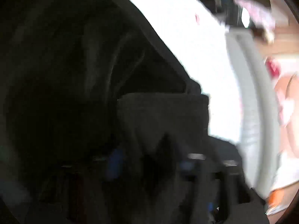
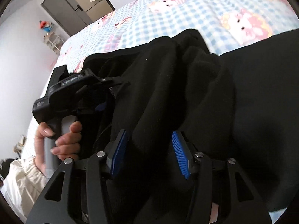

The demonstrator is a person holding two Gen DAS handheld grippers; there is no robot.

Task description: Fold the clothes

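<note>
Right claw: my right claw (image 2: 149,153) has its two blue ribbed pads (image 2: 179,155) set apart, with a thick fold of the black fleece garment (image 2: 186,85) running up between them; the pads press the cloth from both sides, so I am grasping the garment.
Black fleece garment: it is bunched in heavy folds just above my right claw and drapes off to the right side of that claw, lying over the bed sheet (image 2: 186,18). A zipper edge (image 2: 112,93) shows in the folds on the left side of my right claw.
Left claw: seen from the right wrist, my left claw (image 2: 104,100) sits left of my right claw, its tip buried in the same black cloth. My left hand (image 2: 58,140) wraps the grey handle below it, in a white cuffed sleeve (image 2: 24,171). From the left wrist the picture is blurred and dark, black cloth fills the space at the pads, and I cannot tell how the claw is set.
Bed sheet: blue-and-white checks with pink cartoon patches, spread beyond the garment, above my right claw.
Room: a grey cabinet (image 2: 61,7) stands past the far edge of the bed, well apart from my right claw.
</note>
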